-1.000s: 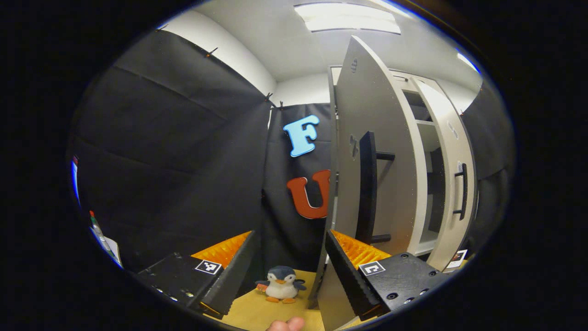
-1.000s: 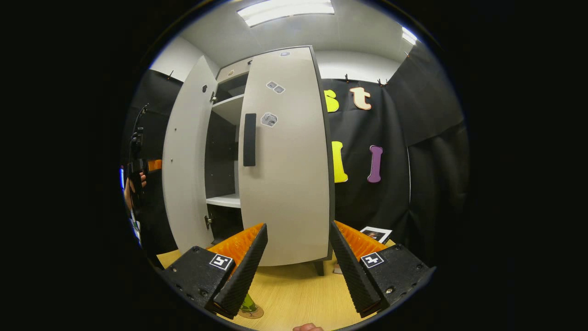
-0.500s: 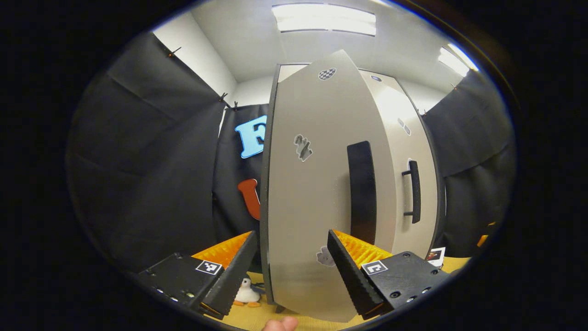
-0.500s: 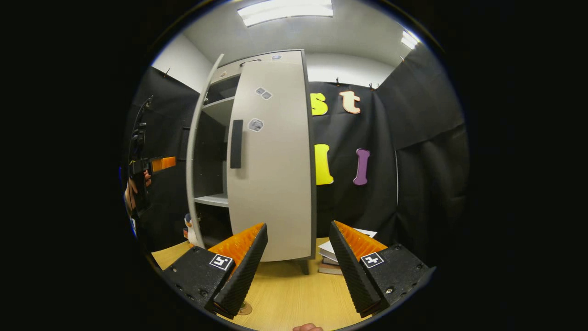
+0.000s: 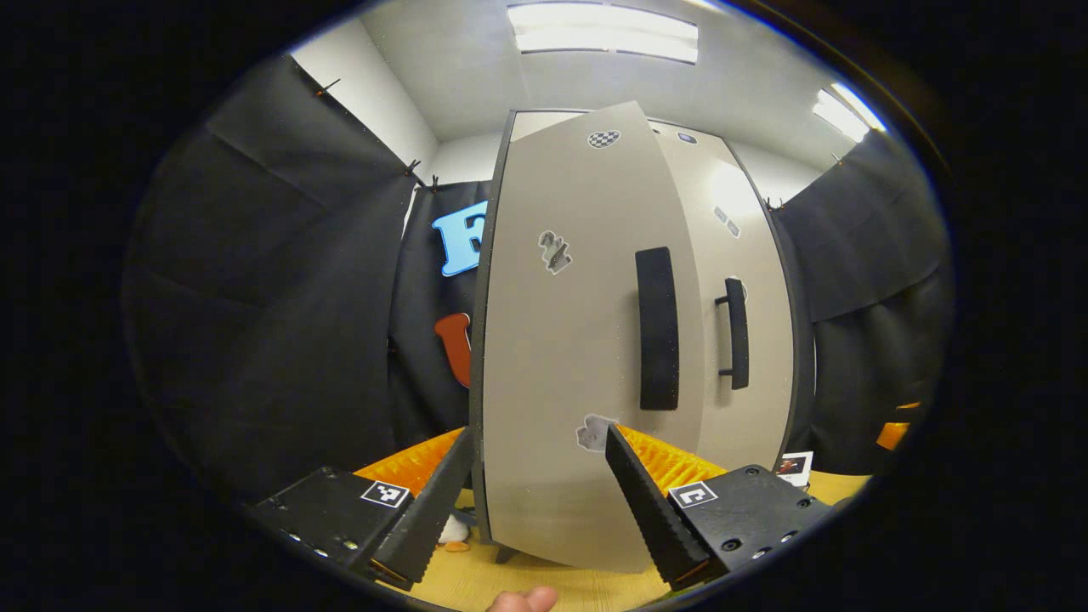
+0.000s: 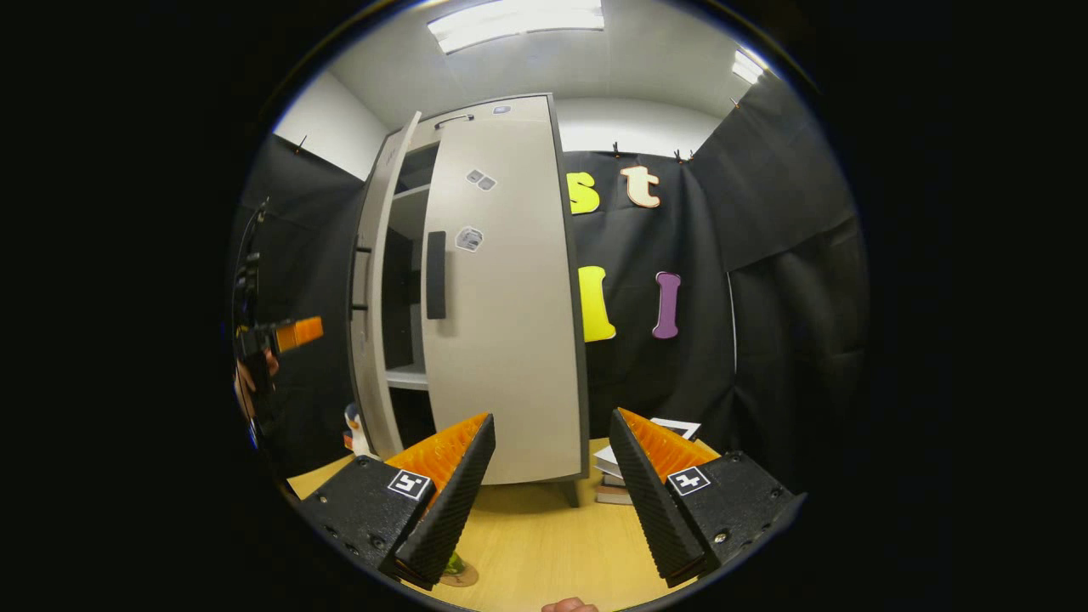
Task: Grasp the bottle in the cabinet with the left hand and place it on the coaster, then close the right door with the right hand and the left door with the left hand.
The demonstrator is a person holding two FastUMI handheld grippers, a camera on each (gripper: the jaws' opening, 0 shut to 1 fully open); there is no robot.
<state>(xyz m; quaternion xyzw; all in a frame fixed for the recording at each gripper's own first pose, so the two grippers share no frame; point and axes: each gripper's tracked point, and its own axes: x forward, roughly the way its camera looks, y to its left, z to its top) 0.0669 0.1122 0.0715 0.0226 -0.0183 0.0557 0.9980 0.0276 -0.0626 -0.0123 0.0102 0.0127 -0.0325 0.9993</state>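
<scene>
Left gripper view showed the left gripper [image 5: 534,501] spread and empty, close before the left door [image 5: 578,340], which stood almost shut. I judged this stiff door light on its hinges; a push near its handle [image 5: 658,327] should do. Right gripper view showed two doors and the right gripper [image 6: 548,497] spread, empty. The bottle [image 6: 456,564] stood on the coaster [image 6: 463,578].

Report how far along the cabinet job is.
Done: the bottle stands on the coaster on the table, partly behind the right gripper's fingers, and the right door looks shut. In hand: the left door is nearly shut, ahead of the open left gripper. Left: closing the last gap.
</scene>
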